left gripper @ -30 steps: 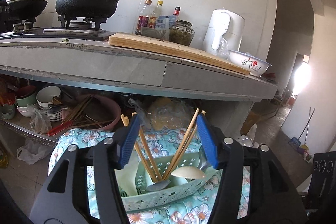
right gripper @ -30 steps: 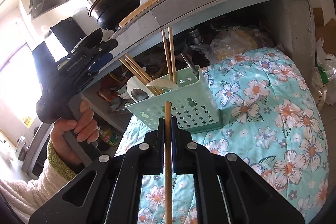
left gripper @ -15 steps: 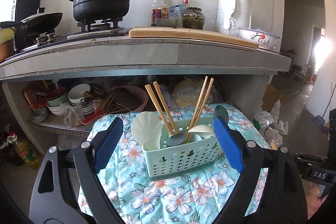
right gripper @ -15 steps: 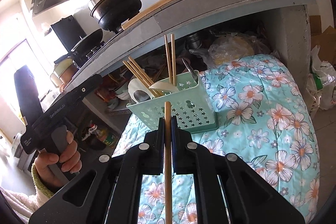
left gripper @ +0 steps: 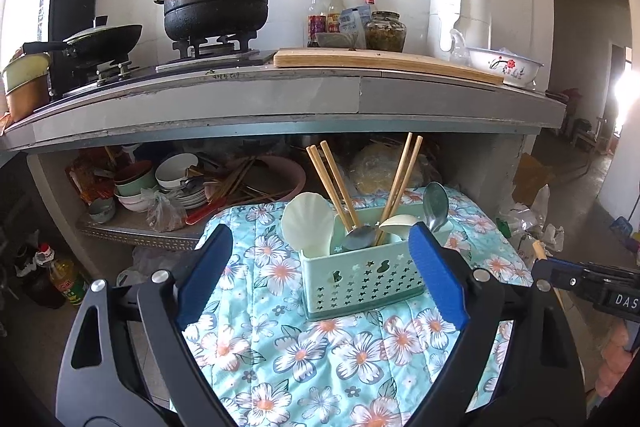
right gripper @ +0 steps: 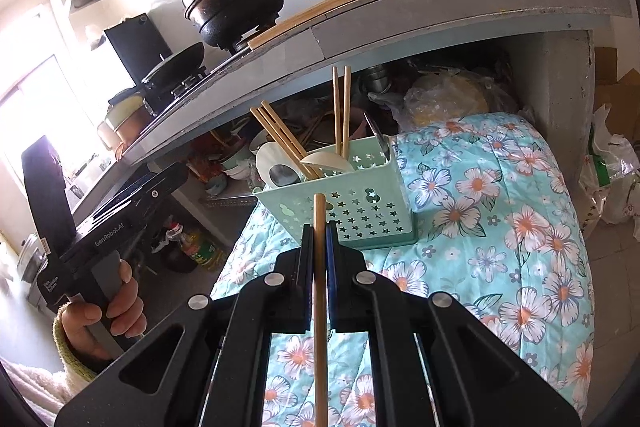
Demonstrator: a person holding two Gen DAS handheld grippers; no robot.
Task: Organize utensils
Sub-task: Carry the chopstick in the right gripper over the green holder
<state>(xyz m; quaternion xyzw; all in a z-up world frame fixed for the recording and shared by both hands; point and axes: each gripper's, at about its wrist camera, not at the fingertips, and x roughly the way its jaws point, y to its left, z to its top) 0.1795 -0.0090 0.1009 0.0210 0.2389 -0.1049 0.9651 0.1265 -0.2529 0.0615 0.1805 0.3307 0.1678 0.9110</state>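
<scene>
My right gripper (right gripper: 319, 247) is clamped on a single wooden chopstick (right gripper: 319, 291), held upright so it can drop into the mint-green utensil basket (right gripper: 360, 211) on the floral quilt (right gripper: 500, 227). My left gripper (left gripper: 320, 275), its jaws just spread wide and holding nothing, hangs short of the basket, leaving the way clear.

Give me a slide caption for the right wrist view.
Right claw shut on a wooden chopstick, facing the green utensil basket on the floral cloth.
</scene>
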